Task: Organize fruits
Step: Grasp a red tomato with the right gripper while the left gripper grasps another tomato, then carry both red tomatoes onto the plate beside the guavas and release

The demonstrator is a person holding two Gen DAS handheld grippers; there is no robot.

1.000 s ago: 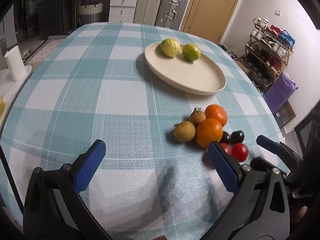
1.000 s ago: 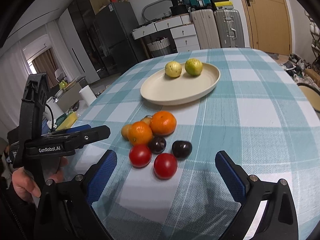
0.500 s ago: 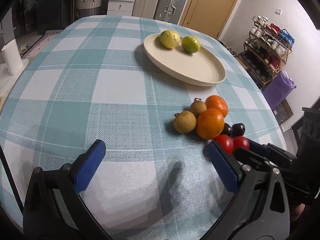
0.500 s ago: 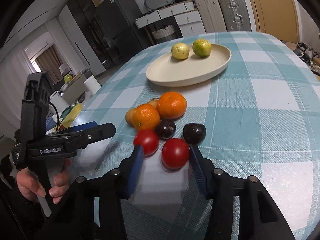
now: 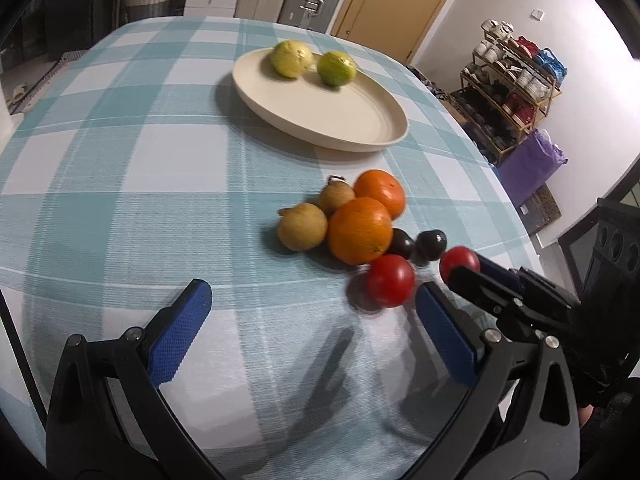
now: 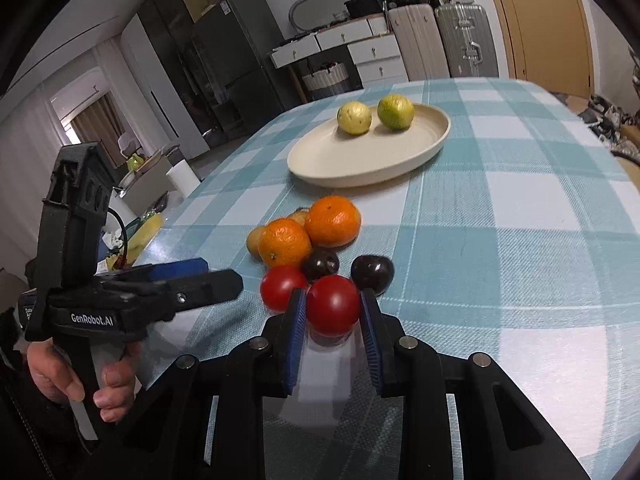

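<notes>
With the right claw (image 6: 332, 312) pinching the red tomato (image 6: 333, 305), we lift vertically, clearing neighbouring fruit; left claw (image 5: 316, 320) spread.

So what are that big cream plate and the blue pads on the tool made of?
The oval cream plate looks like matte ceramic or melamine: smooth, evenly coloured, with a soft sheen and no sharp glare. Which of the two is unclear. The blue pads on the right tool, closed on a glossy red tomato, look like rubber or foam with a fine textured grip surface.
</notes>
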